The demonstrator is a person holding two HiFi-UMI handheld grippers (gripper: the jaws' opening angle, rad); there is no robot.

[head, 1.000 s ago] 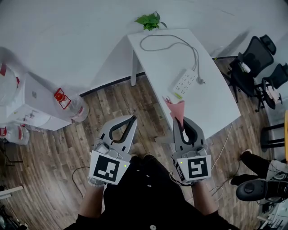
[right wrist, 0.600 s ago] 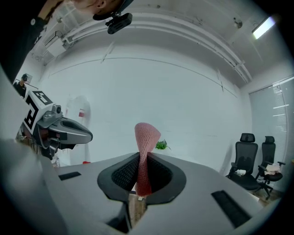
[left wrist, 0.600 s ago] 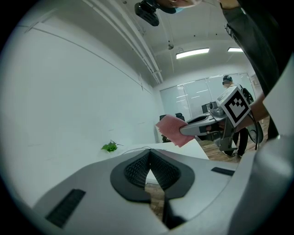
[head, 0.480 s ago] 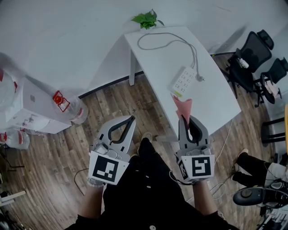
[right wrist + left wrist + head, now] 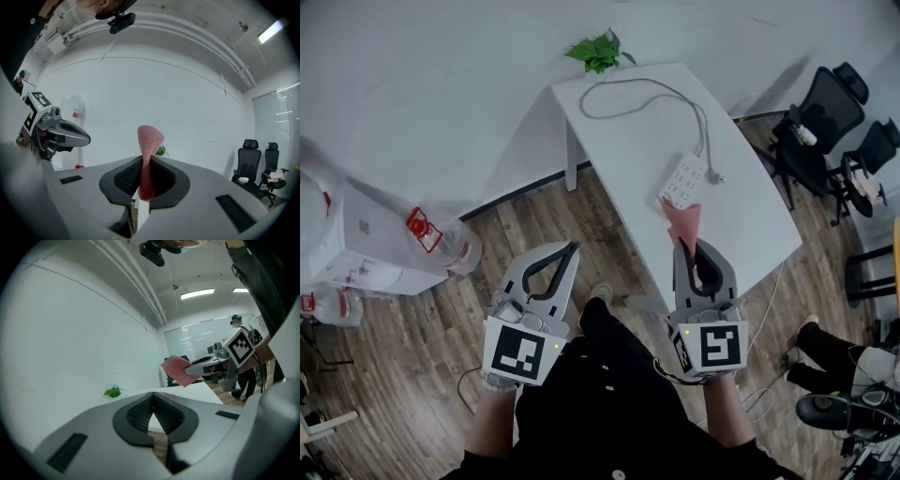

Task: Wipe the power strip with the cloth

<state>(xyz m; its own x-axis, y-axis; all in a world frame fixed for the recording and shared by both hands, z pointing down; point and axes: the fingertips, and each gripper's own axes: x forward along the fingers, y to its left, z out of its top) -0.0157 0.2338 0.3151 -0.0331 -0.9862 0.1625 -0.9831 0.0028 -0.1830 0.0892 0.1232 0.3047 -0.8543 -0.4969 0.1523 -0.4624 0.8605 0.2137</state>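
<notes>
A white power strip (image 5: 686, 181) lies on the white table (image 5: 647, 141), its grey cable (image 5: 642, 87) looping toward the far end. My right gripper (image 5: 683, 241) is shut on a pink cloth (image 5: 682, 219), which sticks up past the tips over the table's near edge, just short of the strip. The right gripper view shows the cloth (image 5: 148, 150) pinched between the jaws. My left gripper (image 5: 574, 247) is shut with nothing in it, held over the wooden floor left of the table. In the left gripper view the cloth (image 5: 175, 370) and the other gripper show at the right.
A green plant (image 5: 598, 51) sits by the table's far corner. Black office chairs (image 5: 830, 112) stand to the right. A white cabinet (image 5: 356, 239) and a red-capped water jug (image 5: 441, 244) are at the left. A person's shoes (image 5: 836, 412) show at the lower right.
The view has shifted, so the table and strip appear nearer. My right gripper with the cloth has moved a little right and forward, closer to the strip. The left gripper has barely moved.
</notes>
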